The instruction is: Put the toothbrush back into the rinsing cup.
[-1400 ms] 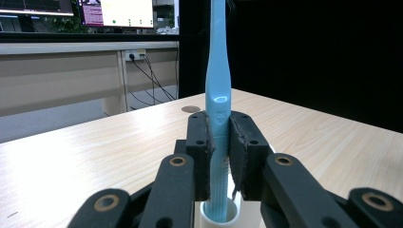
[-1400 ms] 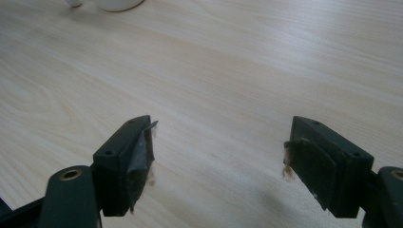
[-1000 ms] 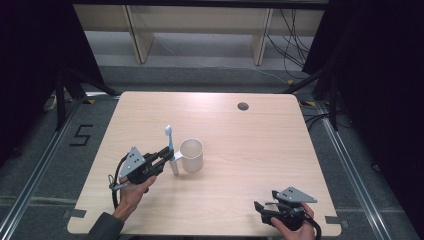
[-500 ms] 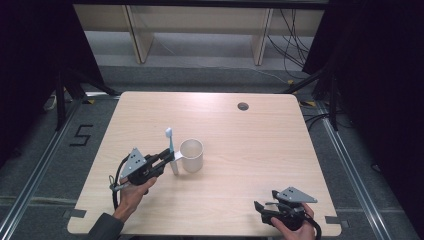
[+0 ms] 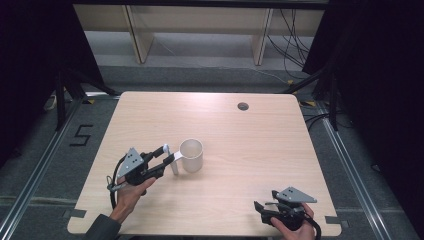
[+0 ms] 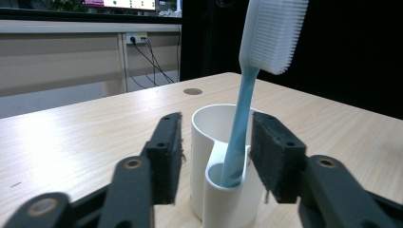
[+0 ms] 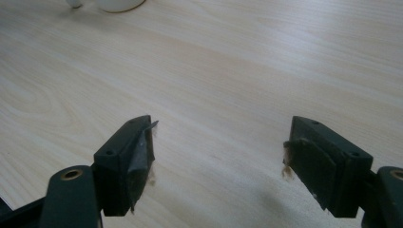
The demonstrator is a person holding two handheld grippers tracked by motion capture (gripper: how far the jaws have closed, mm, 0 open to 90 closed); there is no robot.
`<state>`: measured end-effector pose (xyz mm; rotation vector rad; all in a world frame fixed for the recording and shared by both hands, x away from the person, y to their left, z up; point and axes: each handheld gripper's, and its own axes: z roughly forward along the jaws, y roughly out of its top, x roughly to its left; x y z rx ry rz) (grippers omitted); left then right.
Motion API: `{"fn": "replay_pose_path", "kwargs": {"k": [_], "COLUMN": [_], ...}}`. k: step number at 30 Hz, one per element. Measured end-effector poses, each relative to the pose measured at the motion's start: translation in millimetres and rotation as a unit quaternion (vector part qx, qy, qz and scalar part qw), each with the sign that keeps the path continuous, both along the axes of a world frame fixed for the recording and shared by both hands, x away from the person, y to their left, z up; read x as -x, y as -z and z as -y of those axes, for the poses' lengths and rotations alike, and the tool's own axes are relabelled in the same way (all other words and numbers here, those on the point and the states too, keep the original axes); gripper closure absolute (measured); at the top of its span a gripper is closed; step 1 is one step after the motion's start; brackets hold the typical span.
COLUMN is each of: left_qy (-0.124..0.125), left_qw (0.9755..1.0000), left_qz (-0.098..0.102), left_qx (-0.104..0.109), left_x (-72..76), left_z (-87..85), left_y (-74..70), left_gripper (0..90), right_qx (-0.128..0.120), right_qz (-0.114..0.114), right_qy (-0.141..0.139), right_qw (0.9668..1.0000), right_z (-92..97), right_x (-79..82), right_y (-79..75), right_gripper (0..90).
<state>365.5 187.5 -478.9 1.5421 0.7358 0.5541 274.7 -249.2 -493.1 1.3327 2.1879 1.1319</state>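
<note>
A white cup [image 5: 191, 155] with a small side holder stands left of the table's middle. A toothbrush [image 5: 171, 161] with a blue handle [image 6: 240, 123] and a white head stands tilted in that holder [image 6: 223, 199]. My left gripper [image 5: 167, 157] reaches the cup from the left. Its jaws have just been opening and now stand apart on either side of the toothbrush, with the pads [image 6: 278, 156] off the handle. My right gripper [image 5: 260, 207] rests open near the front right edge, over bare wood [image 7: 223, 95], with nothing between its jaws.
The wooden table [image 5: 260, 150] has a round cable hole [image 5: 243, 106] at the back right. Dark curtains flank both sides, with shelving and cables beyond the far edge. The cup's base [image 7: 119, 4] lies far off in the right gripper view.
The left gripper's jaws have spread apart, letting go of the toothbrush. The brush's head sits lower than before, beside the cup. The right gripper has not moved.
</note>
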Motion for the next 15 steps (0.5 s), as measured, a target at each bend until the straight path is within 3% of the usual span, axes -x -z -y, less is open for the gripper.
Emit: {"fn": "replay_pose_path", "kwargs": {"k": [5,7,9,10,14,15], "left_qy": [0.0,0.002,0.0,0.005,0.001,0.002], "left_qw": [1.0,1.0,1.0,1.0,0.9998,0.9999], "left_qz": [-0.001,-0.003,-0.003,-0.001,-0.015,-0.013], "left_qx": [-0.004,-0.005,-0.007,-0.001,-0.011,-0.007], "left_x": [4.0,4.6,5.7,4.8,7.2,6.8], "left_z": [0.8,1.3,1.7,2.5,1.5,1.6], "left_y": [-3.1,-4.8,-6.9,-7.0,-9.9,-9.9], "left_gripper": [43.5,41.0,39.5,38.6,35.5,34.6], "right_qx": [0.0,-0.007,0.001,0.0,-0.002,0.011], "right_qz": [0.001,-0.009,0.002,0.001,-0.003,0.007], "right_qy": [-0.001,0.006,-0.001,-0.001,0.003,-0.005], "right_qw": [1.0,0.9999,1.0,1.0,1.0,0.9999], "right_z": [-0.2,-1.4,-0.1,-0.2,-1.0,1.4], "right_x": [-0.1,1.2,-0.1,0.0,0.3,-0.9], "right_y": [0.1,-0.1,0.0,0.1,0.6,-0.4], "right_gripper": [24.7,24.7,24.7,24.7,24.7,24.7]}}
